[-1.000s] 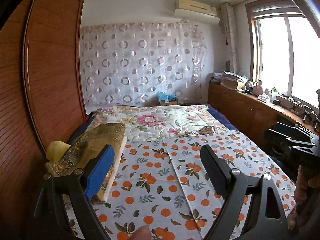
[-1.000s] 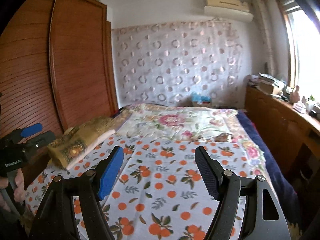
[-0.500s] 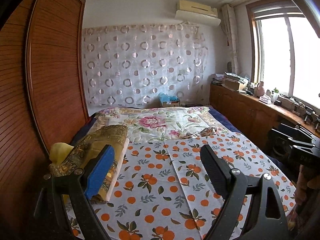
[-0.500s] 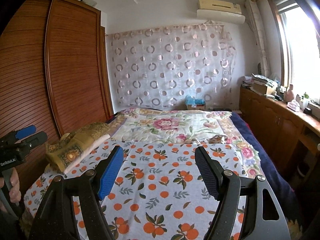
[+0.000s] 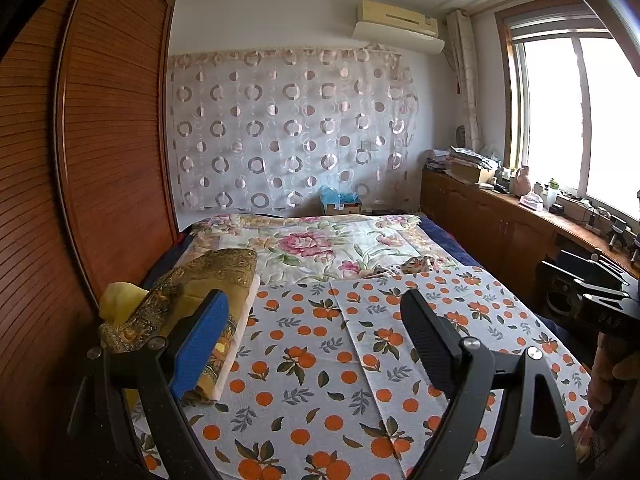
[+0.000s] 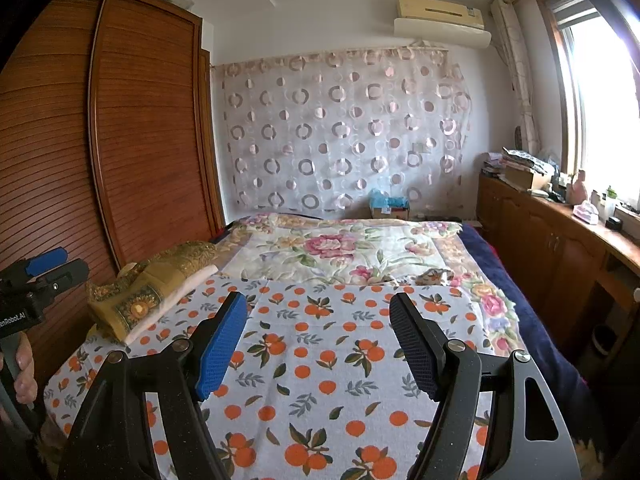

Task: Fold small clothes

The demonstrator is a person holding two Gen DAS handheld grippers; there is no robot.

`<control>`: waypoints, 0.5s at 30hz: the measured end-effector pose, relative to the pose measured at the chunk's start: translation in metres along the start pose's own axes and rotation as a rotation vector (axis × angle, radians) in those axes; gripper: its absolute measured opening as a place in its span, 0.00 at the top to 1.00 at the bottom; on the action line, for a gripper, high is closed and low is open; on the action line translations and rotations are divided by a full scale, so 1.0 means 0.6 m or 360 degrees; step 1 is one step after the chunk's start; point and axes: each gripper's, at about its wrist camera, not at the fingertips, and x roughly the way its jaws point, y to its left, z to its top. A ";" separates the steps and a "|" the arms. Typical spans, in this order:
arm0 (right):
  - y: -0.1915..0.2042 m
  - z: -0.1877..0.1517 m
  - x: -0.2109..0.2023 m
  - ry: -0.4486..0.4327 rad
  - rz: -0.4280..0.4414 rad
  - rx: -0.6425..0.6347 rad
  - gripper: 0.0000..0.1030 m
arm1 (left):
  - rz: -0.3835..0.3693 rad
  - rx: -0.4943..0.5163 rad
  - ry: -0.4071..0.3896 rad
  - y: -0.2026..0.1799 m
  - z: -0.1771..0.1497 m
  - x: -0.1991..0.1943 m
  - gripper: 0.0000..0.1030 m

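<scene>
Left gripper [image 5: 312, 344] fingers wide, holding nothing; right gripper [image 6: 318, 344] fingers wide, empty, above orange-print cloth [image 6: 320, 360].

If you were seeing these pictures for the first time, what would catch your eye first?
The orange-print sheet across the near bed, under both open grippers. Next, the gold folded cloth at the sheet's left edge beside the wooden wardrobe, and the circle-patterned curtain on the far wall.
</scene>
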 end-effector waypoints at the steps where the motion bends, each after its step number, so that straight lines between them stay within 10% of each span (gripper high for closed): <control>1: 0.000 0.000 0.000 -0.0001 0.0001 0.0001 0.27 | -0.0001 0.0000 -0.0001 0.002 0.001 -0.001 0.14; 15: -0.013 0.006 -0.006 -0.0003 0.0005 -0.0007 0.27 | 0.0003 0.0000 -0.0004 0.002 -0.001 0.000 0.14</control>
